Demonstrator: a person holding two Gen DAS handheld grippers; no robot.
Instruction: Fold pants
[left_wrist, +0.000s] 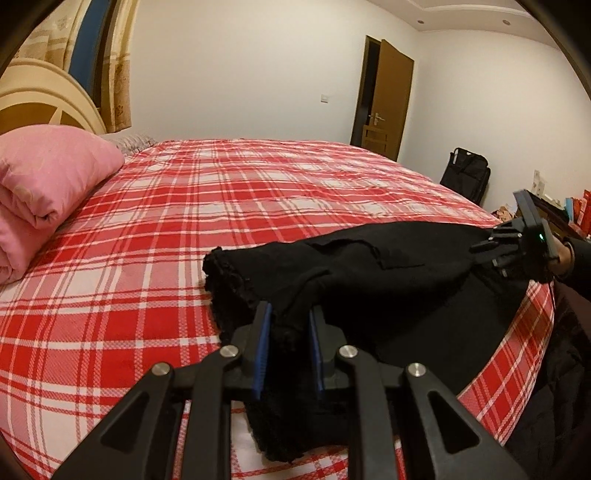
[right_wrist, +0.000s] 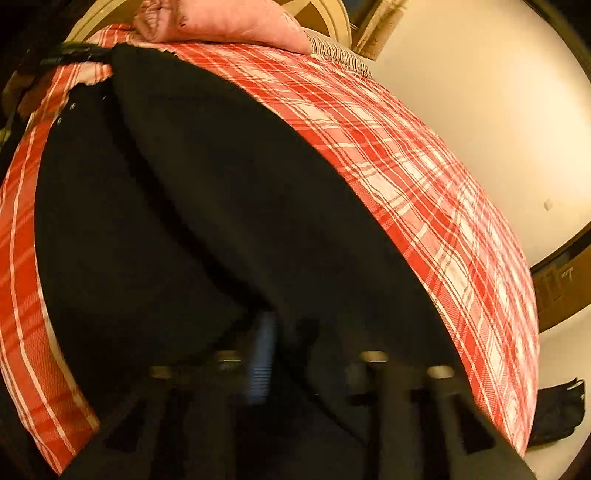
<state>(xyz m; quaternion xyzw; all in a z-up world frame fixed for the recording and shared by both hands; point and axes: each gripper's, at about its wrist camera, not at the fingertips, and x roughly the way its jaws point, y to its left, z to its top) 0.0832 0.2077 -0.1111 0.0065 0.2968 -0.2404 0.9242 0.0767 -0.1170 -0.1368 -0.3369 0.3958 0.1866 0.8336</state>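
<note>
Blue-padded fingers of the left gripper (left_wrist: 290, 314) pinch thick, fuzzy black pants (left_wrist: 369, 280) bunched on the red plaid bedsheet (left_wrist: 184, 206). Right wrist view: blurred right gripper (right_wrist: 284, 328) clamps the pants' smooth dark cloth.

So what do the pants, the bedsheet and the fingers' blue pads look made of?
Pants: thick black knit or fleece, matte, fuzzy frayed edge. Bedsheet: thin woven cloth, probably cotton, red-white plaid with visible weave. Pads: likely ribbed blue rubber on matte black plastic fingers.
</note>
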